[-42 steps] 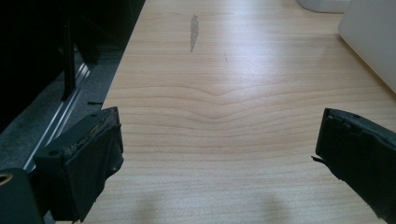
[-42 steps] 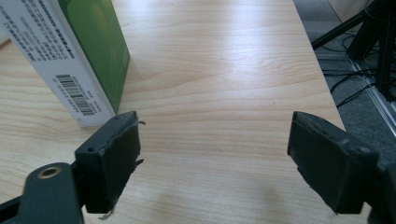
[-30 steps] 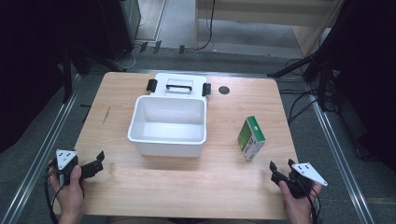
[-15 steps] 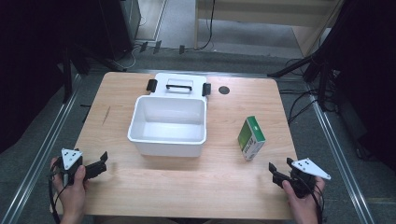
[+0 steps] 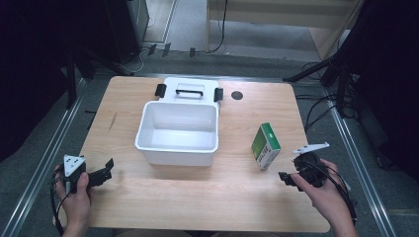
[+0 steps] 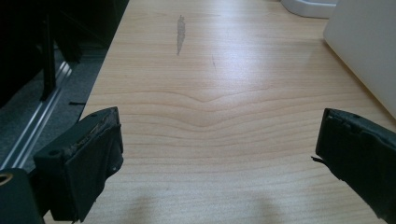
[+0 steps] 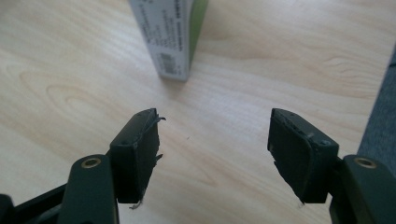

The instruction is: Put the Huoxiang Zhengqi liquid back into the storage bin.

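Where wood grain runs, rectangular green-white carton (image 5: 265, 146) stands upright

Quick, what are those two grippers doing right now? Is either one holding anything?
Left gripper: open, holding nothing, over bare wood.
Right gripper: open, holding nothing; its jaws have just been closing a little, with the green-and-white carton ahead, untouched.

White tub (image 5: 178, 133) mid-bench (image 5: 197, 197), lid (image 5: 188, 90) with black latches touching behind, dark round port (image 5: 237, 95) beside.
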Tool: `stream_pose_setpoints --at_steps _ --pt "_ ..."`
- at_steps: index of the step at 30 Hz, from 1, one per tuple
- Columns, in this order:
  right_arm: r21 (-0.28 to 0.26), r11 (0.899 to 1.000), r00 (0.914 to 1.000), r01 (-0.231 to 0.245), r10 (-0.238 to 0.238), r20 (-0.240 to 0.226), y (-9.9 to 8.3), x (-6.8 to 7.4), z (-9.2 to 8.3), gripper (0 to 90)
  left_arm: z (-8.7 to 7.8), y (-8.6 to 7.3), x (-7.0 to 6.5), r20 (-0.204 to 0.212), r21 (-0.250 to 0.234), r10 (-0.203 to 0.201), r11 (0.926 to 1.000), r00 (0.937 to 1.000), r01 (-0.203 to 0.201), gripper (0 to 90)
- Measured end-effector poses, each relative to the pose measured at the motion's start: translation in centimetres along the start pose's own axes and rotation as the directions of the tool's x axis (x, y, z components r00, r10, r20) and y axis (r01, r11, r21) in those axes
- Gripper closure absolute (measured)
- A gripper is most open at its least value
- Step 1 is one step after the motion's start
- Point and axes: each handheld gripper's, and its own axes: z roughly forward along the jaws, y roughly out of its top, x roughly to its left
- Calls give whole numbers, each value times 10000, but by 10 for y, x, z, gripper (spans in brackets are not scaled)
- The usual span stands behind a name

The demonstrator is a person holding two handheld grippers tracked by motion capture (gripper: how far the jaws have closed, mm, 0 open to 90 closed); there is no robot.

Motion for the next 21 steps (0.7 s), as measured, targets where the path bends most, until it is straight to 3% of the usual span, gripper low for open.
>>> stream_pose_setpoints --at_steps 3,8,16,21 --pt "915 9952 9990 -355 377 -223 11 1 4 325 3 1 0 100 51 -37 10000 9999 36 17" --pt "1964 9791 9973 -522 615 -414 24 3 7 275 5 3 0 156 150 -16 9999 9999 14 17" --pt "2658 9614 9960 -715 830 -322 50 6 -6 223 5 3 0 256 275 -41 9996 9997 34 18" --pt "2933 9529 9967 -777 813 -1 68 13 -17 219 6 3 1 313 296 -124 9995 9994 115 18"
